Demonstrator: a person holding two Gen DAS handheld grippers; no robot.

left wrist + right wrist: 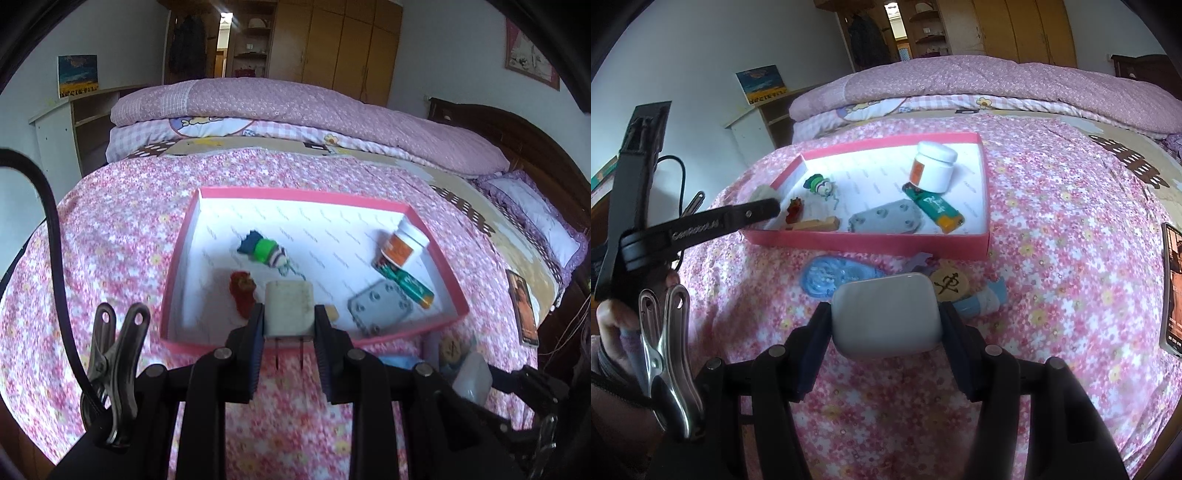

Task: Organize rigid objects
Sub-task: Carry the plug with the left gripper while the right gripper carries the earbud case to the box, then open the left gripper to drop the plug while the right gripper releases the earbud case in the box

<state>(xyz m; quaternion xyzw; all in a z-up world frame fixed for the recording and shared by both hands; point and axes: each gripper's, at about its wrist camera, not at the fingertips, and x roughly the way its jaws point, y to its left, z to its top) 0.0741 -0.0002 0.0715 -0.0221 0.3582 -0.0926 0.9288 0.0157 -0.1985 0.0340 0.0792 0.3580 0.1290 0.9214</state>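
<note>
My left gripper (289, 314) is shut on a white plug adapter (289, 309), prongs toward me, held over the near edge of the pink box (436, 236). In the right wrist view the left gripper's finger (753, 214) reaches over the box's left corner (871, 242). My right gripper (885, 317) is shut on a white rounded case (885, 314) above the bedspread, short of the box. Inside the box lie a white jar (932, 166), a green lighter (936, 208), a grey plate (886, 221), a wooden block (816, 224), a red figure (794, 208) and a striped figure (819, 184).
On the floral bedspread in front of the box lie a blue clear item (831, 277), a round wooden disc (949, 284) and a blue-white tube (982, 301). A phone (1174, 288) lies at the right. Folded quilts (295, 110) are behind the box.
</note>
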